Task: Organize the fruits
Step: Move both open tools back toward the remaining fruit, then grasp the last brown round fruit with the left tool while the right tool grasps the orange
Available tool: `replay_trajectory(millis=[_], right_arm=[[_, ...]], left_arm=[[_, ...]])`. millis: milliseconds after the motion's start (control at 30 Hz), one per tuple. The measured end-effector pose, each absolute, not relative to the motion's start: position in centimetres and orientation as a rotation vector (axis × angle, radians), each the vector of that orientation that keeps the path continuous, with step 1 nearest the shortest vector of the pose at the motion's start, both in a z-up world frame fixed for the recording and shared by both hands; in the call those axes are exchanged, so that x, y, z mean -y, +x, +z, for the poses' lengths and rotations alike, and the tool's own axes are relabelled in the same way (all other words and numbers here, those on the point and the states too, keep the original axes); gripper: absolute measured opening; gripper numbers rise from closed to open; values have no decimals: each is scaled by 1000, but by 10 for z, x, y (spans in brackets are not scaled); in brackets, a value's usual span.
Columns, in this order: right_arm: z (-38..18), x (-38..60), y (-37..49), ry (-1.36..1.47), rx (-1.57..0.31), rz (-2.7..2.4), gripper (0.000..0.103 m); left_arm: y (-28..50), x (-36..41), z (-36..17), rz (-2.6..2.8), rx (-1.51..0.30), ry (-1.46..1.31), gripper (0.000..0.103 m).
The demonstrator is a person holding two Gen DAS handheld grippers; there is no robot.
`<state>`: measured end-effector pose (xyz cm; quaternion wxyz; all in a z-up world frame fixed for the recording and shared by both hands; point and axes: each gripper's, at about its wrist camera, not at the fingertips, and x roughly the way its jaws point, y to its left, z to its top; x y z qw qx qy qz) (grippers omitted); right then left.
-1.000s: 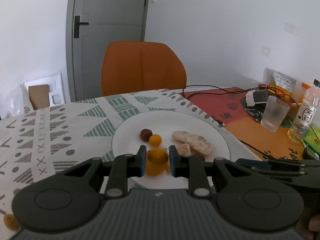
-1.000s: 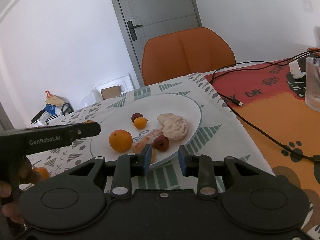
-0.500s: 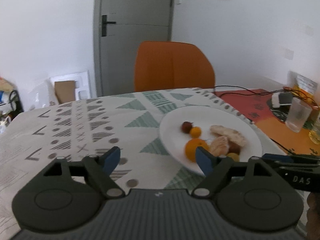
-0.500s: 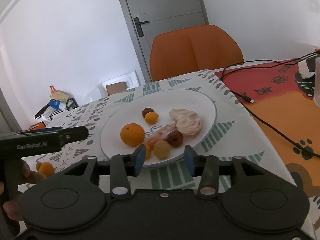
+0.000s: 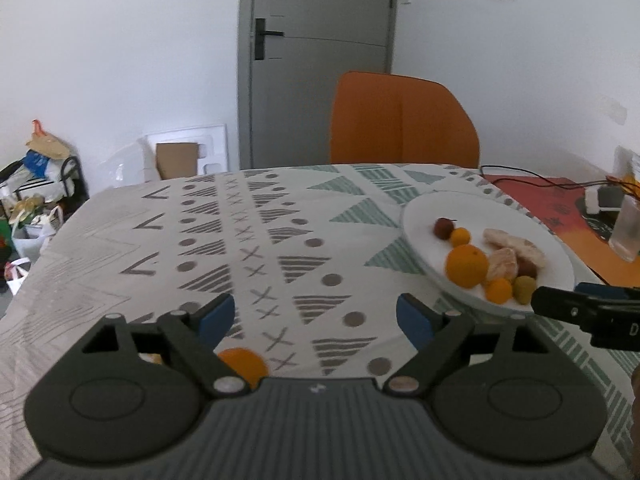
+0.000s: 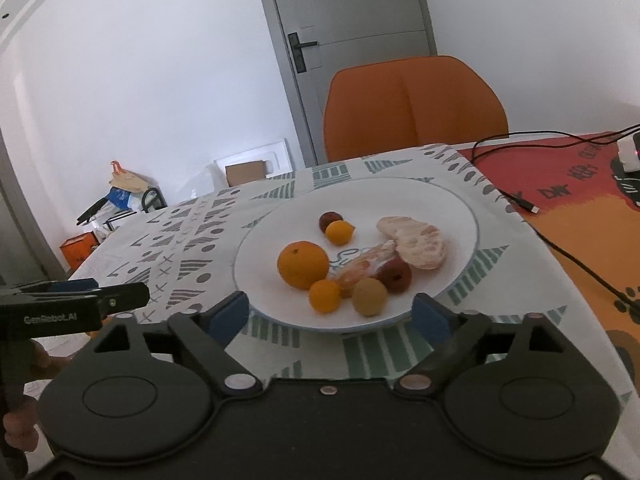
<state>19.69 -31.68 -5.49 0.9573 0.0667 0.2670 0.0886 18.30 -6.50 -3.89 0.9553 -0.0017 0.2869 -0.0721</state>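
Note:
A white plate holds an orange, two small orange fruits, two dark red fruits, a yellow-green fruit and peeled citrus pieces. The plate also shows in the left wrist view, at the right. My left gripper is open and empty over the patterned cloth, left of the plate. A loose orange fruit lies on the cloth near its left finger. My right gripper is open and empty at the plate's near rim.
An orange chair stands behind the table. A black cable crosses the orange-red mat on the right. A glass stands at the far right. Bags and boxes sit on the floor to the left.
My left gripper let go of the orange on the plate, opened wide and swung left over the cloth. My right gripper opened wide and left a yellow-green fruit on the plate.

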Motion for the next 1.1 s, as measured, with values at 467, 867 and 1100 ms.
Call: replay_trajectory(millis=[467, 867, 1100], right_arm=[[-56, 275, 196, 94, -546, 289, 98], [-59, 244, 200, 52, -563, 345, 99], [-59, 225, 204, 30, -574, 379, 99]], left_arm=[[168, 22, -46, -51, -602, -36, 87], [162, -13, -52, -24, -586, -128, 83], [165, -30, -58, -15, -603, -186, 58]])
